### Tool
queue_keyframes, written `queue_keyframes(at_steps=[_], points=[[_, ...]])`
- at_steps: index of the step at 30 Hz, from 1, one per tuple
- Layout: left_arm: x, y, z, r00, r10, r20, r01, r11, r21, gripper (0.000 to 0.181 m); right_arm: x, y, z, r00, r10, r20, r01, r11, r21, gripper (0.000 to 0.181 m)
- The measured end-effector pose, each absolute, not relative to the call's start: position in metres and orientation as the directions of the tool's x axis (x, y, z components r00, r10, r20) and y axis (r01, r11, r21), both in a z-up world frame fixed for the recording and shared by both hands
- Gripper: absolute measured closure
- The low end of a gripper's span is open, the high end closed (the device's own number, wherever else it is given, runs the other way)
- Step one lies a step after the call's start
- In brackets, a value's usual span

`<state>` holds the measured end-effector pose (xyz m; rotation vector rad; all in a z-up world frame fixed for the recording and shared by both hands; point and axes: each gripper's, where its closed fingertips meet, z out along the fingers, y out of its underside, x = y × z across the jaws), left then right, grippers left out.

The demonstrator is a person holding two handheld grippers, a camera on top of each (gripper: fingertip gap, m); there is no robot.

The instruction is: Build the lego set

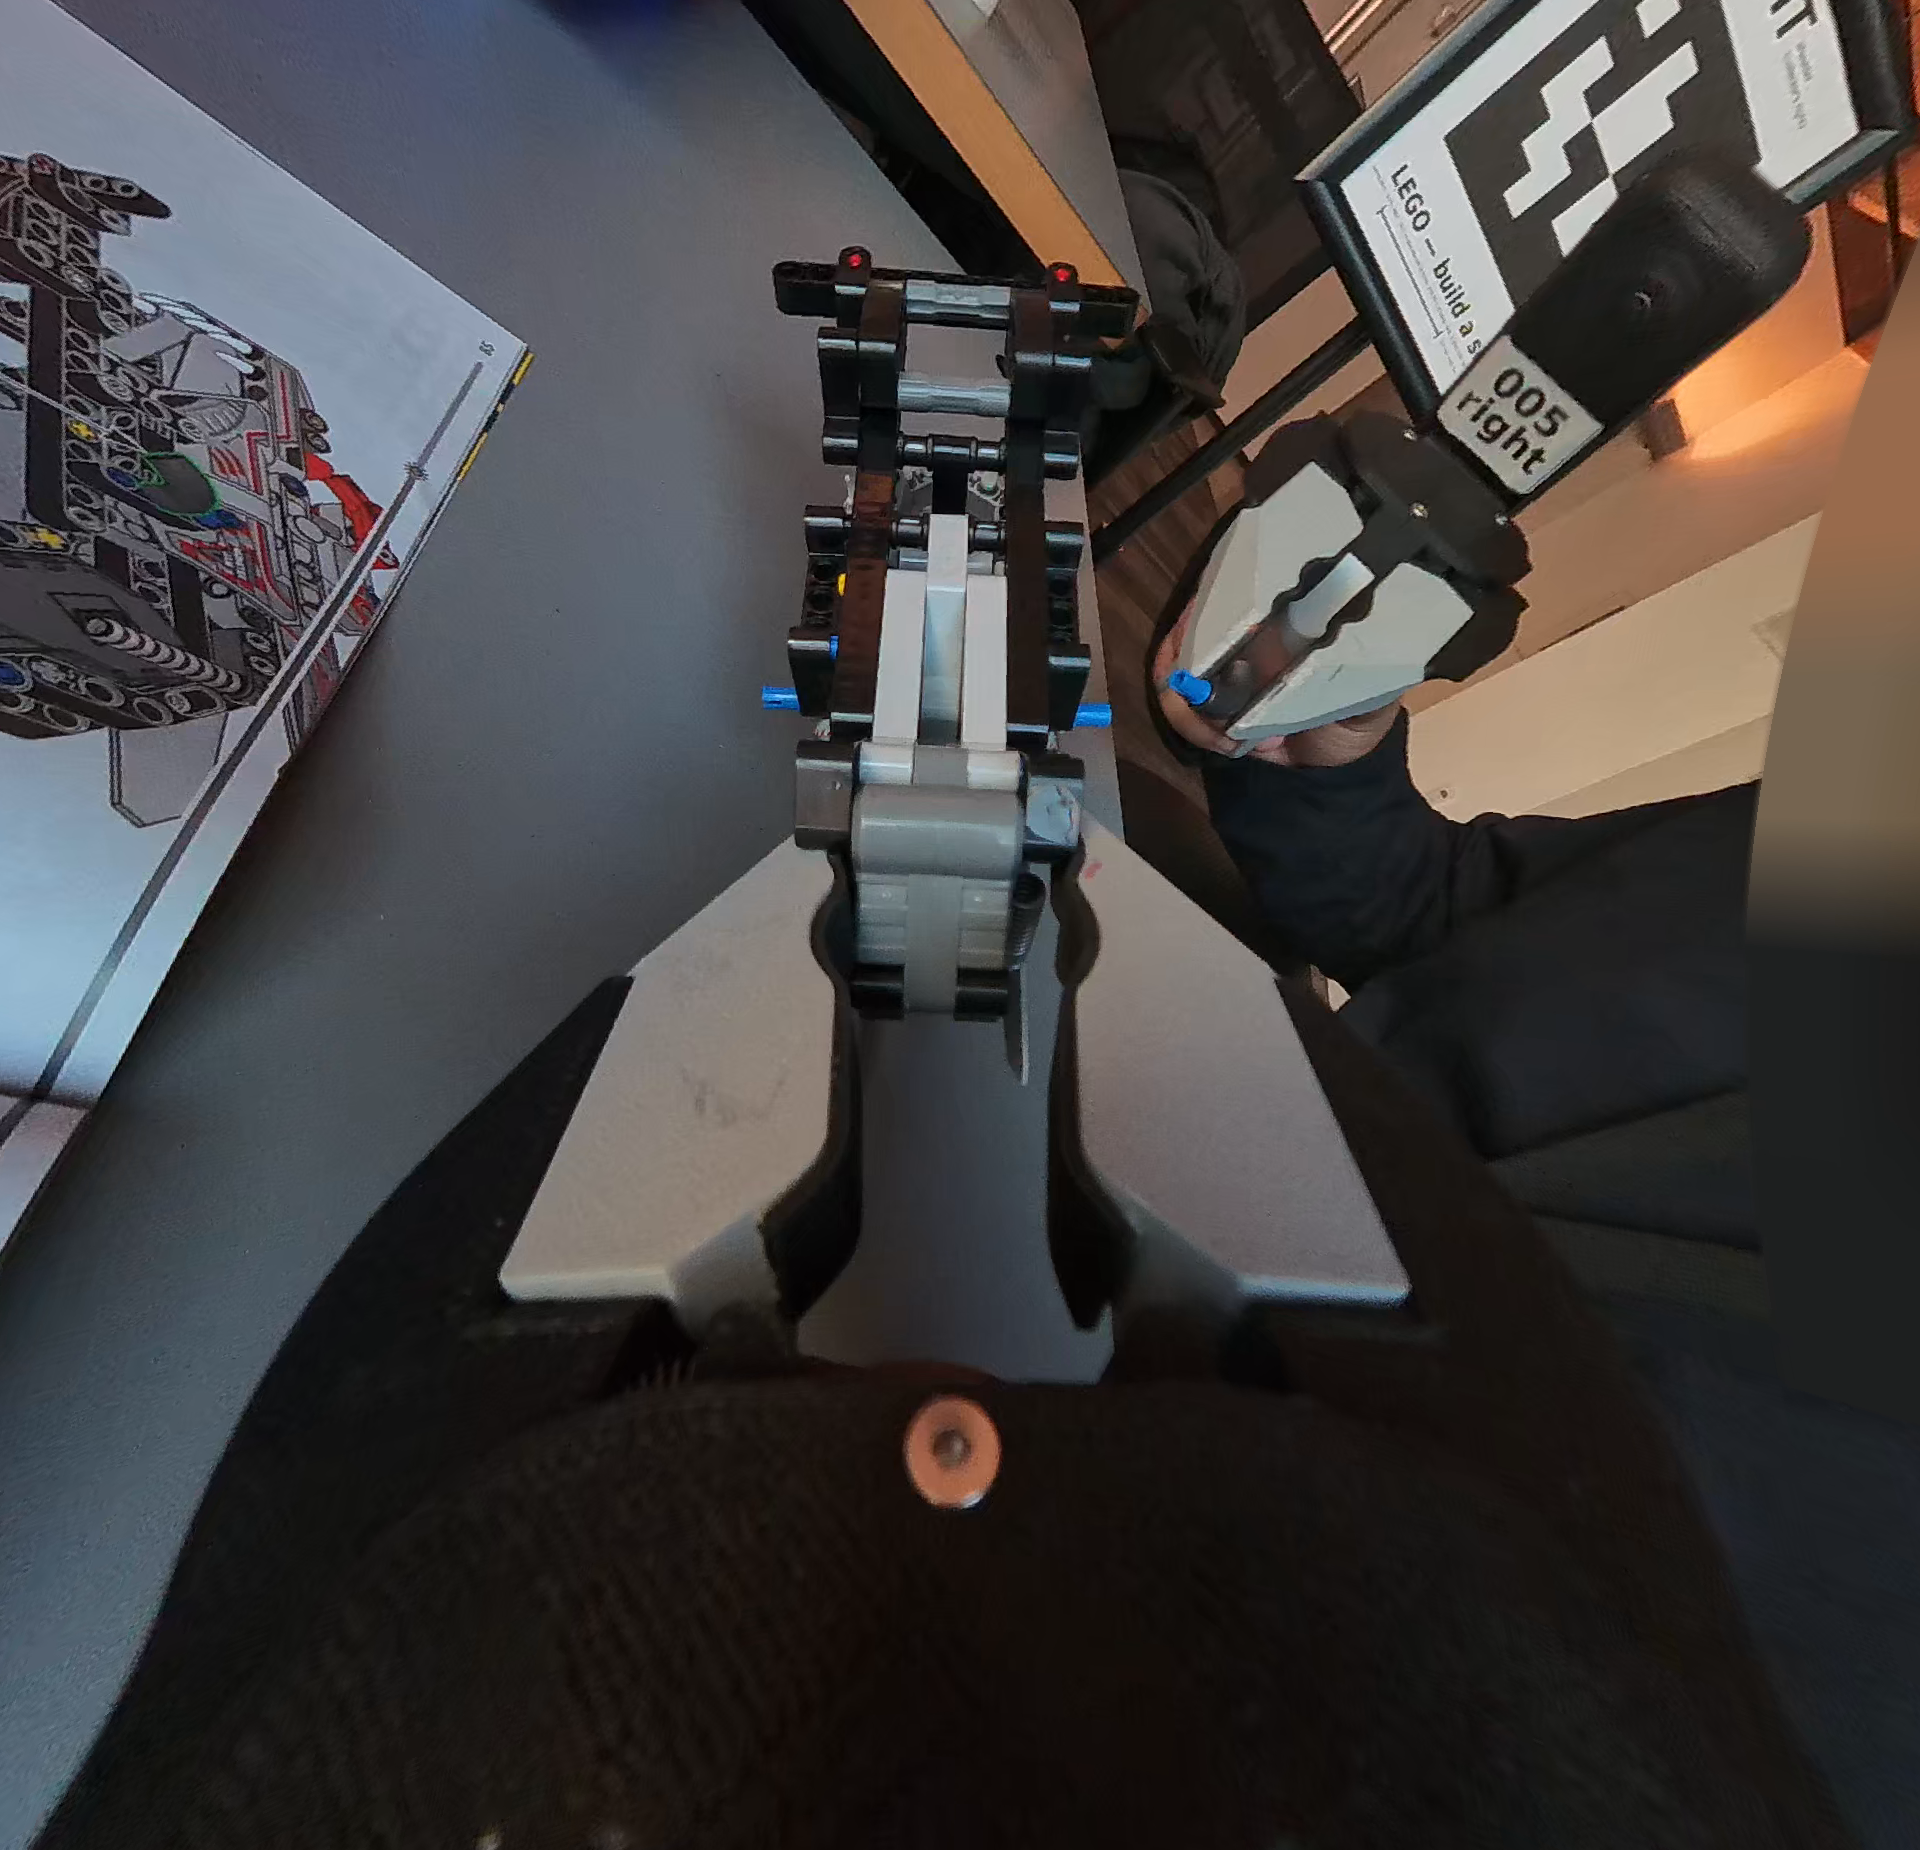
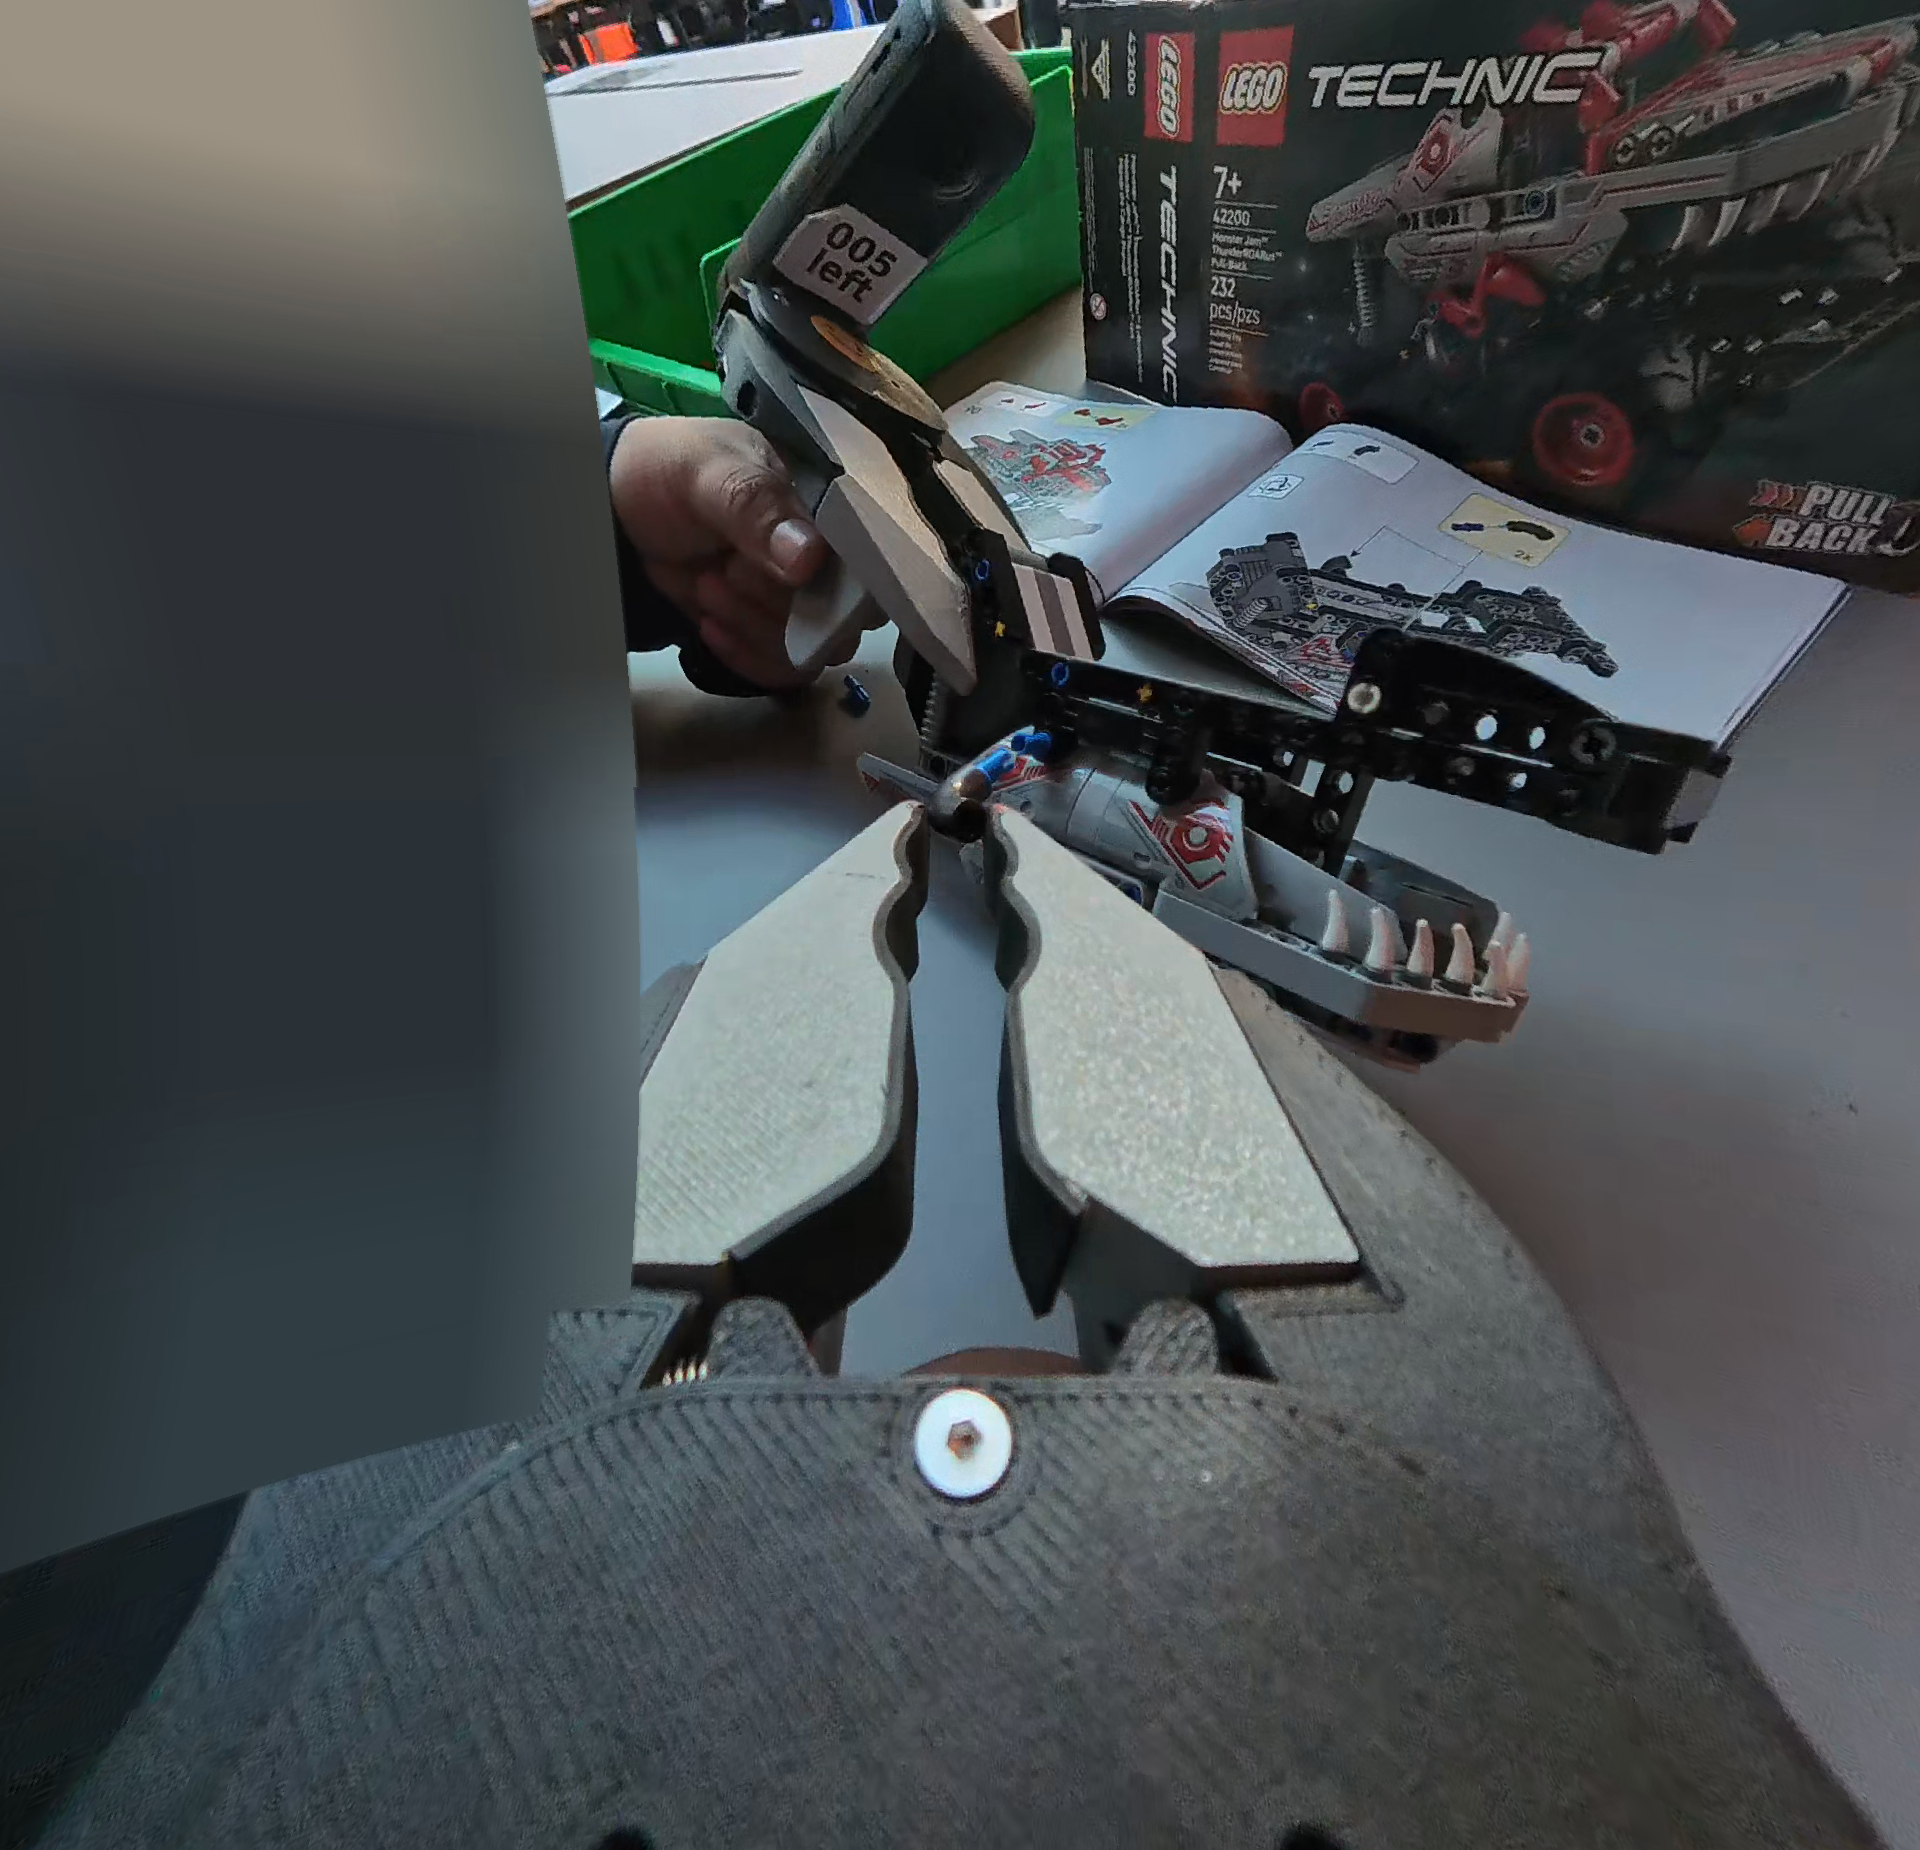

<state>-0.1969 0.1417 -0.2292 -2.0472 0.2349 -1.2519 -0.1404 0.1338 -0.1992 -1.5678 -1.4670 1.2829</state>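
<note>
My left gripper [image 1: 951, 896] is shut on the grey block end of the black and grey Lego chassis [image 1: 951, 553], which points away from me and is held above the table. In the right wrist view the chassis [image 2: 1455, 740] hangs level from the left gripper [image 2: 997, 616]. My right gripper [image 2: 956, 824] is shut on a small dark connector with a blue pin [image 2: 992, 763], its tip close to the chassis side. In the left wrist view the right gripper [image 1: 1231, 694] is to the right of the chassis, apart from it. Blue pins [image 1: 779, 697] stick out of both chassis sides.
A grey toothed jaw assembly [image 2: 1351, 959] lies on the table under the chassis. The open instruction booklet [image 2: 1403, 522] and the set's box [image 2: 1507, 242] are behind it. A green bin [image 2: 665, 242] stands at the back left. A loose blue pin [image 2: 854, 697] lies on the grey table [image 1: 520, 657]. My hands' fingertips stand some 7 cm from each other.
</note>
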Motion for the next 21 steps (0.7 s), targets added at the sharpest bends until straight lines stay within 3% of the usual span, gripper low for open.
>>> queue_keyframes(at_steps=[1,13,21], points=[[-0.196,0.141,-0.229,0.519,-0.494,0.697,0.198,-0.724,-0.661,0.148,-0.142,0.134,-0.198,-0.093,0.966,-0.24,0.357,-0.192,-0.914,0.174],[-0.178,0.127,-0.228,0.705,-0.58,0.409,0.014,-0.565,-0.825,0.148,-0.142,0.121,-0.216,-0.069,0.962,-0.265,0.459,-0.205,-0.864,0.174],[-0.175,0.122,-0.229,0.727,-0.599,0.335,-0.034,-0.52,-0.854,0.147,-0.133,0.12,-0.22,-0.044,0.963,-0.267,0.447,-0.22,-0.867,0.174]])
